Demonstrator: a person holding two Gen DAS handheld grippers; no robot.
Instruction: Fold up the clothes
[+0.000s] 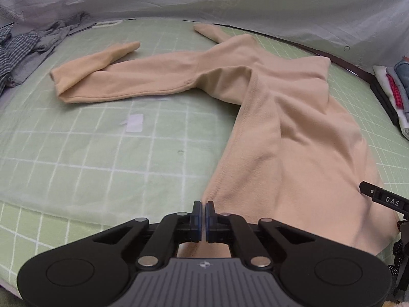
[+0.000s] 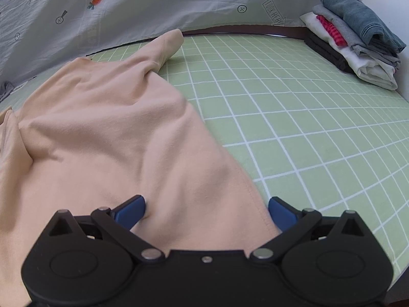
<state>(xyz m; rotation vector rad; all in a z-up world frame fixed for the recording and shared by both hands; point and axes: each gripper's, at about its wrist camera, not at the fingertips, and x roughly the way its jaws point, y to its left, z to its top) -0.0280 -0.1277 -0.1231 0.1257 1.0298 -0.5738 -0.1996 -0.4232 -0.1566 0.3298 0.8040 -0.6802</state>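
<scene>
Now my left gripper (image 1: 203, 204) has its two fingers pressed tight together at the bottom corner of the peach shirt (image 1: 268, 117). The cloth runs right into the pinch, so it looks like I am holding the hem there. My right gripper (image 2: 206, 206) is spread wide open. Its blue pads (image 2: 131, 208) sit on both sides of the other bottom corner of the shirt, and the cloth lies between them, not squeezed.

The shirt lies on the green mat (image 1: 102, 140) with white squares. One long sleeve (image 1: 122, 79) stretches out to the left and bends back on itself at the end. The other sleeve (image 2: 167, 44) points toward the far edge.

A stack of folded clothes (image 2: 355, 38) sits at the far right corner. A messy pile of gray and checked clothes (image 1: 28, 48) lies at the far left. A pale sheet with carrots (image 2: 127, 5) hangs behind the mat.
</scene>
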